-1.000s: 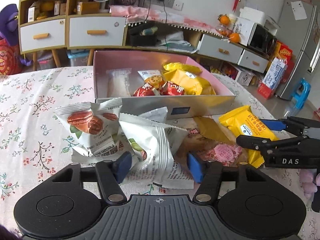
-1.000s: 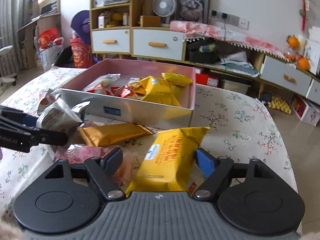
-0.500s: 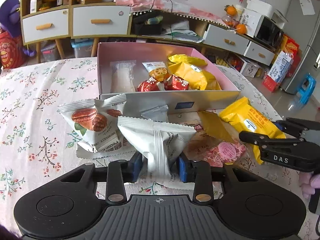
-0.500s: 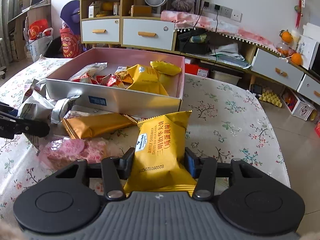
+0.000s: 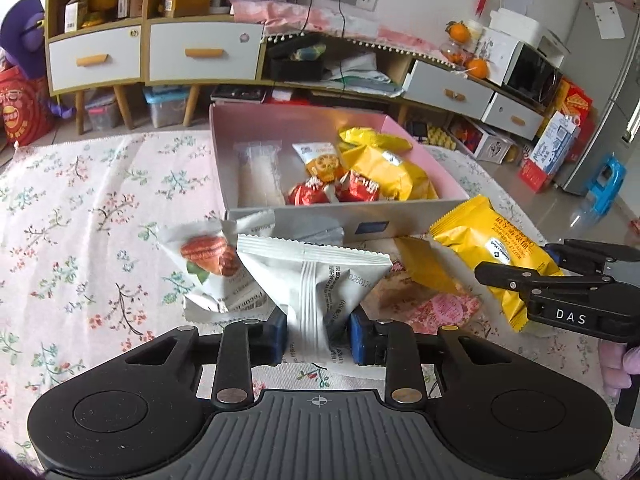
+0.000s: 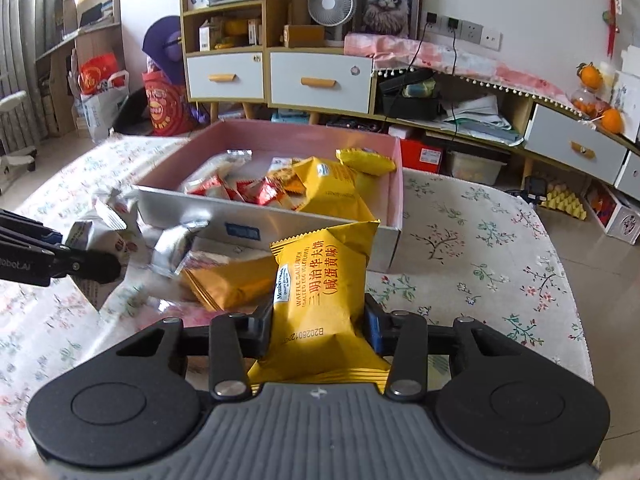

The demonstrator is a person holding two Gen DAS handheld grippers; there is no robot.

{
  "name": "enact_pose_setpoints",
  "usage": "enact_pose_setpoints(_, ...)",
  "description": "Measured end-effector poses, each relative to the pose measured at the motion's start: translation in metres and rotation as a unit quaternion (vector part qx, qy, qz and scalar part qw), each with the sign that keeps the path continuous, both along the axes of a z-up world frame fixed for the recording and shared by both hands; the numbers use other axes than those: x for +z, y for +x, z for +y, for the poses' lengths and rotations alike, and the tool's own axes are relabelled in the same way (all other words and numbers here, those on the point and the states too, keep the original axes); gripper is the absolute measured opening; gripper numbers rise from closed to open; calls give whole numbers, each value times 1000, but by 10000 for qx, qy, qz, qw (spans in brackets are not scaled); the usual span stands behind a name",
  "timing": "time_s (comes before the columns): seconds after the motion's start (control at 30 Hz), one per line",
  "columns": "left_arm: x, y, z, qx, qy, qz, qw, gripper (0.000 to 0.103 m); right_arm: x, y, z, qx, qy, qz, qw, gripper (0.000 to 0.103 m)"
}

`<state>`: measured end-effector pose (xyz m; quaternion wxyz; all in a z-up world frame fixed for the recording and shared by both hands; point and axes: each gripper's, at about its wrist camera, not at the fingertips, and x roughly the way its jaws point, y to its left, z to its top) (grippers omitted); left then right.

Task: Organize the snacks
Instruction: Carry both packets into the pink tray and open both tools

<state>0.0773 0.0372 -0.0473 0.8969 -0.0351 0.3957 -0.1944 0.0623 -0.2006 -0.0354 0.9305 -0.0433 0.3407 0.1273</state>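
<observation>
My left gripper (image 5: 318, 332) has its jaws closing on a white snack packet (image 5: 316, 276), and the blue pads press its lower end. The packet stands upright off the tablecloth. My right gripper (image 6: 320, 328) has its jaws closing on a yellow waffle packet (image 6: 320, 280), squeezed between the pads and tilted up. Just beyond both stands the pink-lined box (image 5: 304, 222) with yellow, red and clear packets inside. On the cloth in front of the box lie a pecan packet (image 5: 212, 264), a golden packet (image 6: 232, 284) and a pink packet (image 5: 444, 308).
The floral tablecloth (image 5: 80, 220) covers the table, with bare cloth to the left and to the right (image 6: 480, 248) of the box. Behind the table stand drawer cabinets (image 5: 200, 52), a low shelf and a fridge (image 5: 612, 80).
Both grippers have gone from wide open around their packets to gripping them. The white packet and the yellow packet have come up off the cloth. The left gripper has risen a little.
</observation>
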Motion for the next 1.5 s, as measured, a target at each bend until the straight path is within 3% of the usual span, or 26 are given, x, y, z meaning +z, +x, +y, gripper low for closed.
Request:
enact_pose_setpoints(0.37,31,7,9,213,-276,-361,9987,28,30,7,2,-195,614,-262,9976,39)
enact_pose_setpoints(0.57,48,26,1,30,-36,-732,9973,28,42,19,5,-229,789,-393,9958,39)
enact_pose_setpoints(0.77,46,64,-8,-184,-54,-654,9977,28,48,38,2,-373,1083,-341,9928,39)
enact_pose_setpoints(0.9,34,99,-14,-354,-376,-423,9978,28,48,62,8,-420,1108,-264,9926,40)
enact_pose_setpoints(1.13,20,144,-18,-63,-631,-16,9980,28,42,103,13,-621,1229,0,9905,40)
enact_pose_setpoints(1.23,13,151,-22,-33,-468,82,9989,28,34,117,14,-626,1393,207,9880,40)
enact_pose_setpoints(1.5,6,161,-24,31,-124,88,9999,28,13,138,27,-803,1209,623,9874,40)
